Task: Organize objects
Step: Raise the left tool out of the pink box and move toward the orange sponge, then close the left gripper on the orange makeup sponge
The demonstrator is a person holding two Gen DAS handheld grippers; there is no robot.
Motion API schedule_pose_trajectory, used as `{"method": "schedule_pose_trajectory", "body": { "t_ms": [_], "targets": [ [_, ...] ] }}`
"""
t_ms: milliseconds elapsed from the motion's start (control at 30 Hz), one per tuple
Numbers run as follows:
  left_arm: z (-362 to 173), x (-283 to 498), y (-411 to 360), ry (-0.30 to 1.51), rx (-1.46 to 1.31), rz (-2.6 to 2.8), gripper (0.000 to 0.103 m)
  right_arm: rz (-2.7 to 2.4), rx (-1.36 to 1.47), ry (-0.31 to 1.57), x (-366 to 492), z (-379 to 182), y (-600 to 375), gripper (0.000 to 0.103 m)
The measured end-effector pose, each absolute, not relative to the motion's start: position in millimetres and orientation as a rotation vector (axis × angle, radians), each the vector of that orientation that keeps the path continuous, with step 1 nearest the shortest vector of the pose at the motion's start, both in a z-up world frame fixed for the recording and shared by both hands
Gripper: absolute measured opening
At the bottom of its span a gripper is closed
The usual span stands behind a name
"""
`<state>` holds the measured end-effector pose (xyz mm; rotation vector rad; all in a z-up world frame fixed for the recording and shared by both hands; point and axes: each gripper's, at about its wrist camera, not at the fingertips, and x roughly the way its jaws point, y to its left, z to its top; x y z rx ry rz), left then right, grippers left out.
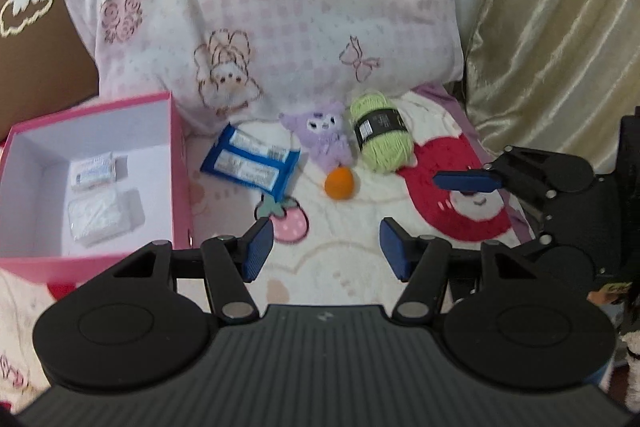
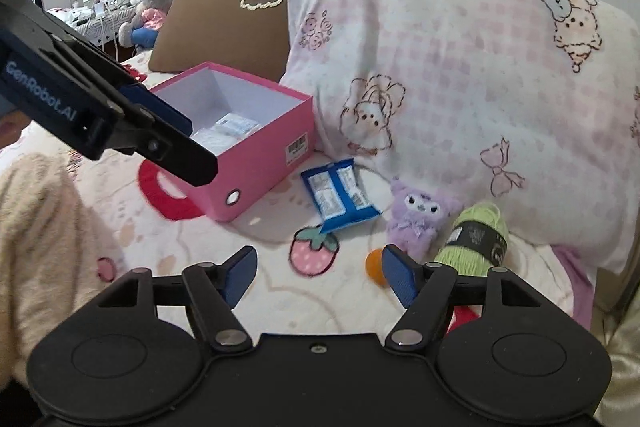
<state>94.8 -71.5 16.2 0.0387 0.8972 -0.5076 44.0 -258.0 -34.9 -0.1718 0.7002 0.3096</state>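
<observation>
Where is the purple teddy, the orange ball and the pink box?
purple teddy (image 1: 325, 135): left wrist view, on its white face.
orange ball (image 1: 339, 183): left wrist view, middle of the ball.
pink box (image 2: 276, 131): right wrist view, on its pink side wall.

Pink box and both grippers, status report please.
Left gripper and right gripper open, empty. Pink box open, two packets inside. Nothing blocking.

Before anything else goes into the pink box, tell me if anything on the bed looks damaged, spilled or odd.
Nothing looks damaged or spilled. Four items lie loose on the blanket beside the pink box: a blue packet, a purple plush, an orange ball and a green yarn skein. Two white packets already lie inside.
</observation>
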Motion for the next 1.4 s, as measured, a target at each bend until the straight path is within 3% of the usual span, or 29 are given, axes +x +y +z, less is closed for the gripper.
{"method": "schedule_pose_trajectory", "body": {
  "t_ms": [233,467,1000,1400],
  "targets": [
    [-15,113,-91,0.826,0.001,-0.538,0.058,0.252,-0.053,0.617,74,-69,-273,0.079],
    [-57,138,-103,0.813,-0.039,-0.560,0.058,0.155,0.043,0.681,91,-105,-288,0.079],
    [-152,191,-125,0.848,-0.158,-0.597,0.052,0.051,-0.034,0.680,129,-160,-279,0.079],
    [-177,207,-127,0.864,-0.243,-0.627,0.045,0.024,-0.011,0.773,146,-178,-284,0.074]
  ]
}}
